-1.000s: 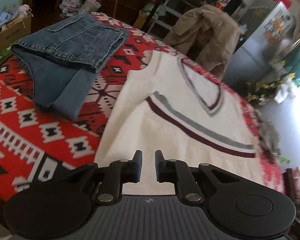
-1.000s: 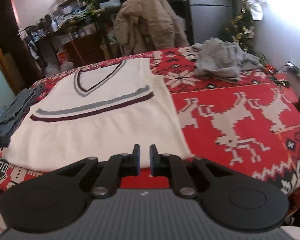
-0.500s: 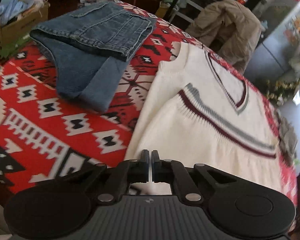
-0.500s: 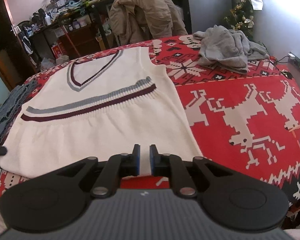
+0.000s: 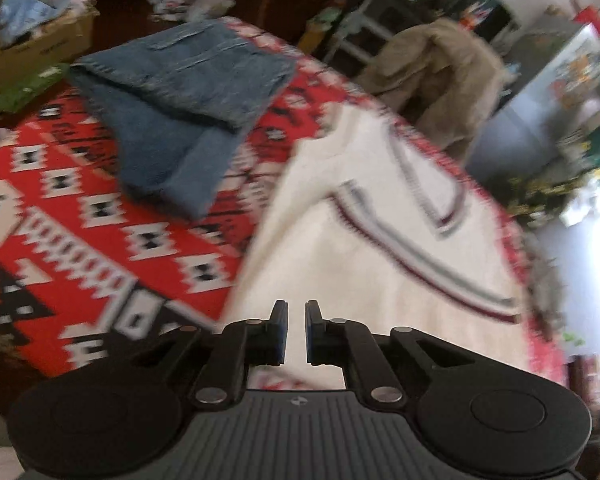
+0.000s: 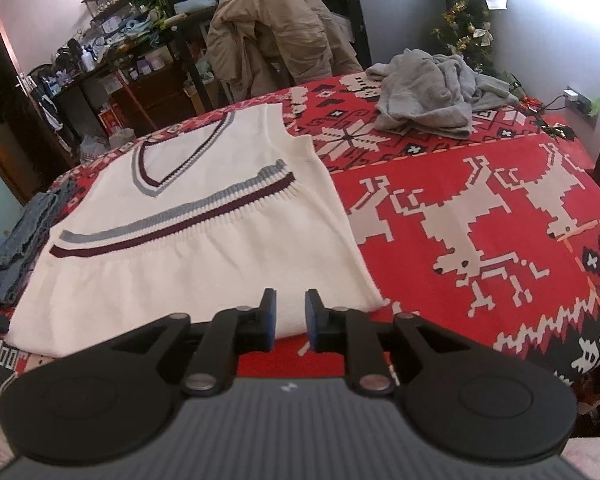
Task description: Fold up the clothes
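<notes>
The table wears a red cloth knitted with white reindeer and snowflakes, its far edge curving toward a chair draped with a tan jacket. Behind the chair stand dark shelves crowded with bottles, boxes and small clutter, beside a dark wooden door at the far left. A grey refrigerator rises past the table's far right edge, next to a decorated Christmas tree. The walls are pale; a wall socket holds a plug on the right. In the blurred left wrist view, a cardboard box sits on the floor off the table's far left corner, and bright daylight washes the right wall.
</notes>
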{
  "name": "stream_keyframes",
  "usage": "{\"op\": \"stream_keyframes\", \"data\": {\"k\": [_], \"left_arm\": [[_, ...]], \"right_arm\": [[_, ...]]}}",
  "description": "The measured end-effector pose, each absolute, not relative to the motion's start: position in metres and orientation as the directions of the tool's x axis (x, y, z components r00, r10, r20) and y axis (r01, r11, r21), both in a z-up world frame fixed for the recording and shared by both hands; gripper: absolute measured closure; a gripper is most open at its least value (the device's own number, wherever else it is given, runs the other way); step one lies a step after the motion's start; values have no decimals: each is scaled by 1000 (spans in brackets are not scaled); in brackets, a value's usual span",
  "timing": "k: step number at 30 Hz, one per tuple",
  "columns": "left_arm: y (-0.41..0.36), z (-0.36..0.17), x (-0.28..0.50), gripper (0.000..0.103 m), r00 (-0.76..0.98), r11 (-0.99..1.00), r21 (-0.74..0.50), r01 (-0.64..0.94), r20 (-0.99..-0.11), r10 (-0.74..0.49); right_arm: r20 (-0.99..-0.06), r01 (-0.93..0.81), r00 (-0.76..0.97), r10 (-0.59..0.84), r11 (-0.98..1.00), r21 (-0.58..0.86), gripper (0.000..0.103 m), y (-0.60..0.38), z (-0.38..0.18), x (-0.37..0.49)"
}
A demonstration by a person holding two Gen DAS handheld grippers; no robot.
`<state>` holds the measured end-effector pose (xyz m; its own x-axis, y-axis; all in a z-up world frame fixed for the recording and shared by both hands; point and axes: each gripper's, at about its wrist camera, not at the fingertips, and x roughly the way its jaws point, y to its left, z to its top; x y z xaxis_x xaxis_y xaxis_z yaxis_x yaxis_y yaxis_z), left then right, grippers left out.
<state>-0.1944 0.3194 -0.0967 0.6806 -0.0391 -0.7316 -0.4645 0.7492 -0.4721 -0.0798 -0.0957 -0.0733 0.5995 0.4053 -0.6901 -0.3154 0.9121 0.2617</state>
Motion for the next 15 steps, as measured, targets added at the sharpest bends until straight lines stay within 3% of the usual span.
{"op": "stream_keyframes", "data": {"k": [6,15], "left_arm": [[290,-97,-156,96,684,802,-471,-367,-721,-110],[274,-118,-102,96,601,843,-363,-398,-797,-60]], "right_arm": [[-687,-390,580,438,889,238,85,-66,-72,-82],[-681,-434,556,477,865,251,81,-44,-71,-79]]}}
